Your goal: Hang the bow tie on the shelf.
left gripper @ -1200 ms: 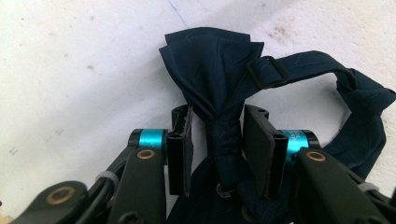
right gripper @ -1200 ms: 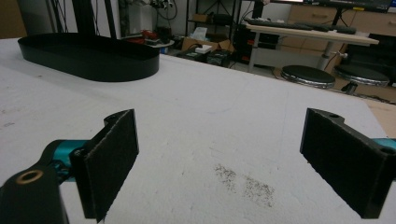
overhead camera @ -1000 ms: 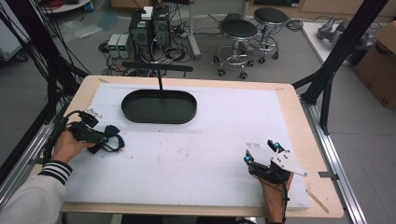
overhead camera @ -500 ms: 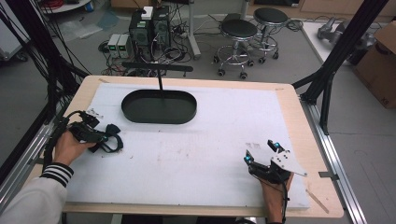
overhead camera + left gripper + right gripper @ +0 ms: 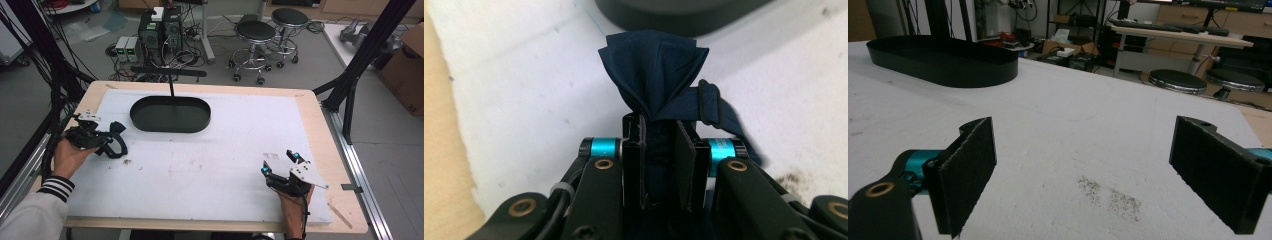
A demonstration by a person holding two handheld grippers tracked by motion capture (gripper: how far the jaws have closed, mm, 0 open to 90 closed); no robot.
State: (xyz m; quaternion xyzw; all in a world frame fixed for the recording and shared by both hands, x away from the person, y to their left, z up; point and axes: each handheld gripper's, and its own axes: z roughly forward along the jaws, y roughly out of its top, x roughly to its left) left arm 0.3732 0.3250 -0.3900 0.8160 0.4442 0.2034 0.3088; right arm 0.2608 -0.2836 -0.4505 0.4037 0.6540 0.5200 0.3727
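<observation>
Pinching dark cloth (image 5: pixel 659 75) beside the tray (image 5: pixel 170 114), left gripper (image 5: pixel 659 150); right gripper (image 5: pixel 1083 170) jaws agape.

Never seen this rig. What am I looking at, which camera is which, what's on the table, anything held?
No robot here: a person holds a handheld two-jaw gripper in each hand. The high view looks down from above the person's side. The other two cameras ride on the grippers and look along their jaws. On the table lies a white mat with a black oval tray at its far side. The left gripper is shut on a dark blue cloth that has a strap; it sits near the tray. The right gripper is open, holding nothing, above a dirty smudge on the mat.
</observation>
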